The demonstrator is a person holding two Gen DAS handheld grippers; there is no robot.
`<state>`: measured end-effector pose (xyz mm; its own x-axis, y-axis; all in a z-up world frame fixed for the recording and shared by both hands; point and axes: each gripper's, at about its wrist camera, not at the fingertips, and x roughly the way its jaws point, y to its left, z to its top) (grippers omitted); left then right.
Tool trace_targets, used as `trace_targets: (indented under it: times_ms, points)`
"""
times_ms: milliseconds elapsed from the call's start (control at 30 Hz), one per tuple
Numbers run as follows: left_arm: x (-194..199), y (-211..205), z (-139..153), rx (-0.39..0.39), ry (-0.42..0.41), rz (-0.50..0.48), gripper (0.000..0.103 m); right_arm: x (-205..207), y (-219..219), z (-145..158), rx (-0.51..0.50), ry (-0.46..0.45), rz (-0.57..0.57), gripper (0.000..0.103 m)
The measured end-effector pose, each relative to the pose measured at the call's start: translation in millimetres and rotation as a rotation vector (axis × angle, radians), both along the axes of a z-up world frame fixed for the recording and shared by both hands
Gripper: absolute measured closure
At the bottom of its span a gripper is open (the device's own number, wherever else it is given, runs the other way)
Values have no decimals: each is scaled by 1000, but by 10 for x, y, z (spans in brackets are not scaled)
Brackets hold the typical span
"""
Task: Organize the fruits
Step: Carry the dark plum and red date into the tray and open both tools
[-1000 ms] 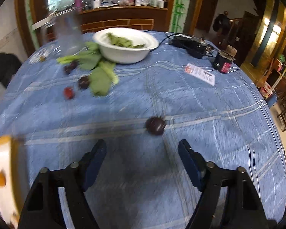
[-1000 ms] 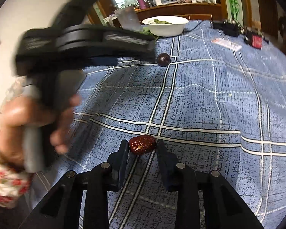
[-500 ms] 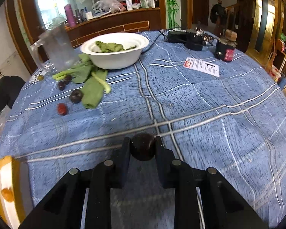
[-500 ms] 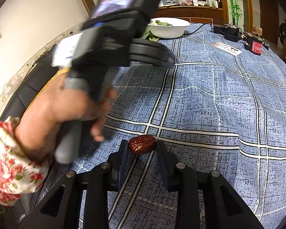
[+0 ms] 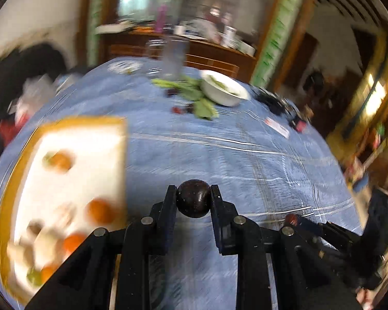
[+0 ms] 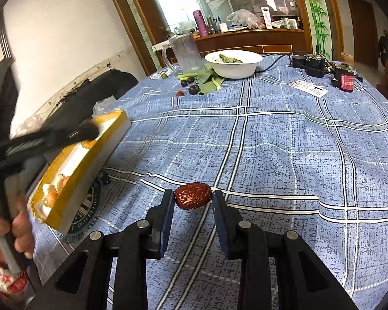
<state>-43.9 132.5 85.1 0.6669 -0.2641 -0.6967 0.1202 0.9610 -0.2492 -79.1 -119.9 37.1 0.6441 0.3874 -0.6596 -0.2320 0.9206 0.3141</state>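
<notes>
Since the earlier frame, left tongs point(image 5: 193, 201) have clamped a dark plum point(image 5: 193, 198) and swung toward the tray point(image 5: 64, 126), lower left. Right tongs point(image 6: 193, 201) grip a red date point(image 6: 193, 199), centre frame. Next, probably: release each inside the tray.

Tray point(image 6: 90, 165) lies left of the date point(image 6: 192, 199) (bowl point(image 6: 234, 64) behind).

dark round plum point(image 5: 193, 201): clamped, lifted beside tray
wrinkled red date point(image 6: 193, 195): pinched lengthwise over blue cloth
yellow-rimmed white tray point(image 6: 77, 173): holds orange fruits
</notes>
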Motion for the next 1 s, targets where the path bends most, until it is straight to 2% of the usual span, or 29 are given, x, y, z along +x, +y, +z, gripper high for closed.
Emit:
trace_targets:
  times_ms: [67,167,300,500,700,933,1000]
  points:
    - [-118,317,-39,-32,12,70,79,22,12,3,5,8,-4,71]
    - [-217,804,-125,-37,38,186,79,7,166,92,-17,8,15,70]
    - [-287,1208,-186,-66,48,278,79,-18,621,341,-34,-17,109,70]
    - [-178,1499,-285,-23,92,308,79,119,1562,538,-85,-18,277,70]
    - [-59,1758,-382,-11,114,318,79,333,2487,359,-201,16,382,70]
    - [-55,1890,-463,-24,118,320,78,525,2929,151,-292,38,395,70]
    - [-76,1915,-462,-42,109,318,66,558,2975,149,-302,28,382,69]
